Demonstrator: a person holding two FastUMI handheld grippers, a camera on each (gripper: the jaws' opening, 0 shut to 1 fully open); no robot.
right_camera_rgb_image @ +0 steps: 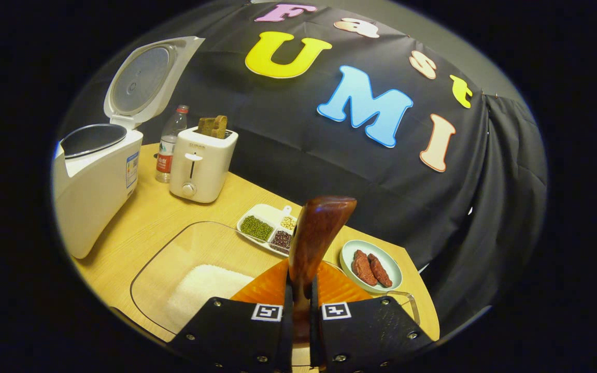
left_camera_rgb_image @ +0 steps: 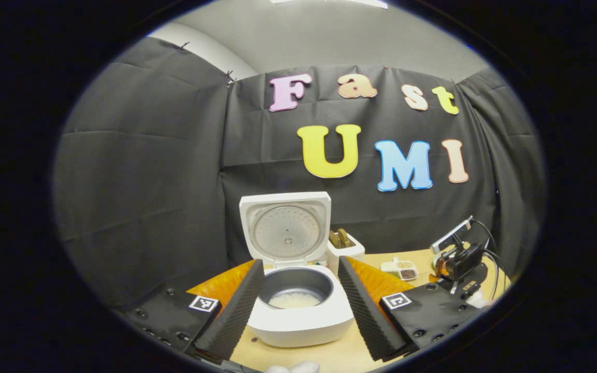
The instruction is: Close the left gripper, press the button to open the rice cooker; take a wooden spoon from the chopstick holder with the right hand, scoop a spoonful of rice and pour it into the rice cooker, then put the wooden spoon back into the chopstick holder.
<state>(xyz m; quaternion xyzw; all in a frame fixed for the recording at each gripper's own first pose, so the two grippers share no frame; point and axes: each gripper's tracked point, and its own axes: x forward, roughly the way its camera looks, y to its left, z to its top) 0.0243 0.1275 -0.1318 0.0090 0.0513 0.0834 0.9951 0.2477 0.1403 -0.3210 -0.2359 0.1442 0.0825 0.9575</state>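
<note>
The right gripper (right_camera_rgb_image: 298, 290) pinches the wooden spoon (right_camera_rgb_image: 315, 238) upright above the rice container (right_camera_rgb_image: 174, 269). The left gripper (left_camera_rgb_image: 298, 305), fingers spread, frames the open rice cooker (left_camera_rgb_image: 298, 300).

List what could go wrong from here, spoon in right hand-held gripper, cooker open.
1. The wooden spoon is pinched low on its handle by the right hand-held gripper, so it may pivot or slip.
2. The rice cooker sits far across the table from the rice; grains may spill in transit.
3. The left hand-held gripper flanks the pot, risking collision.
</note>
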